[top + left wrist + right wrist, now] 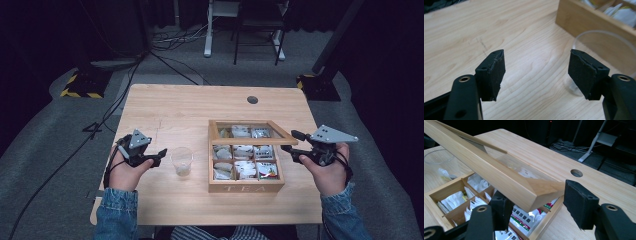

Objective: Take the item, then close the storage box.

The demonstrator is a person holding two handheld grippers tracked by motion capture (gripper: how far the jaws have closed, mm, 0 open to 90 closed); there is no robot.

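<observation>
Your right gripper (534, 207), jaws spread around the tea box's (245, 187) half-raised lid (499, 180) corner, could let it drop shut; your left gripper (536, 72), spread and empty, could topple the plastic cup (181, 161) just right of it.

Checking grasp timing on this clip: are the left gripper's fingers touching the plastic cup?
Apart. The left gripper view shows the left gripper open, bare table between its fingers; the clear plastic cup stands just beyond the right-hand one.

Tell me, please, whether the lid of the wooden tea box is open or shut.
Partly open. The lid is raised at an angle above the tea box, leaving the sachets uncovered, with the right claw at its corner.
</observation>
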